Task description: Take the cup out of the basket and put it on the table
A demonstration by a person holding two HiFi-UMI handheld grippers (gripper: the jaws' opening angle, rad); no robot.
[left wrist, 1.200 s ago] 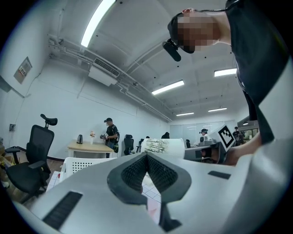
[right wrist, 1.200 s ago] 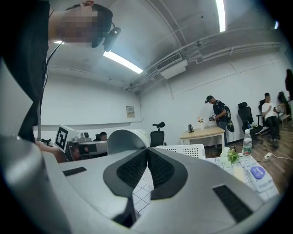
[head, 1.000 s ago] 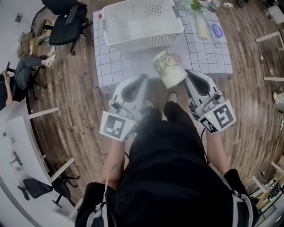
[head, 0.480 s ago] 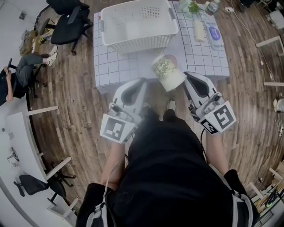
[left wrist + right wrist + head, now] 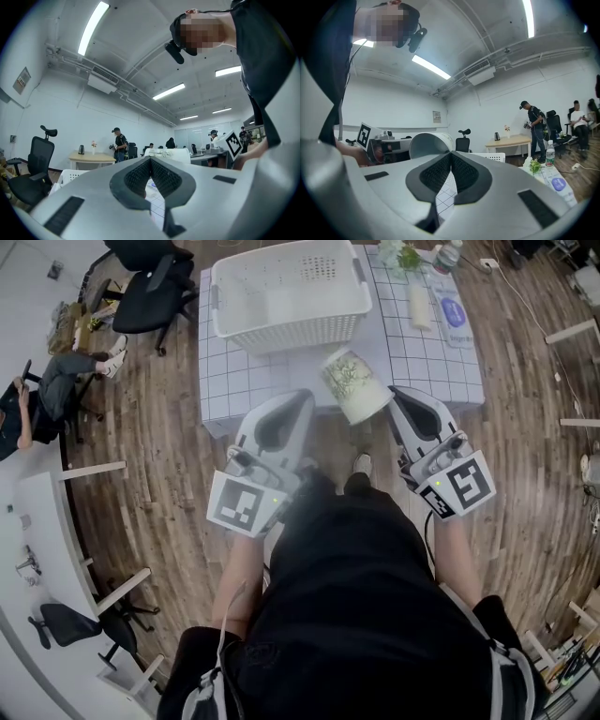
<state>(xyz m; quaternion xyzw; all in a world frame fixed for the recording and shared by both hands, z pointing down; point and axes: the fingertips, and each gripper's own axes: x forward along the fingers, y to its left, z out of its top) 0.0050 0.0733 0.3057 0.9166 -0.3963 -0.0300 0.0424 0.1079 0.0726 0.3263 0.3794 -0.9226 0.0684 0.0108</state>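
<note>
Left claw [image 5: 299,396] edged forward, shut empty; right claw [image 5: 395,393] pinches cup [image 5: 354,385] rim.

A white plastic basket [image 5: 286,329] fills the far middle of the table [image 5: 239,381]. Bare gridded cloth lies open along the near edge, left of a paper cup [image 5: 354,385] hanging over it. Bottles [image 5: 421,304] and a plant [image 5: 405,254] crowd the far right corner, with a bare lane beside the basket.

Leaf-printed cup [image 5: 356,385] tilted (outside basket [image 5: 281,329]) over table [image 5: 441,362] edge.
</note>
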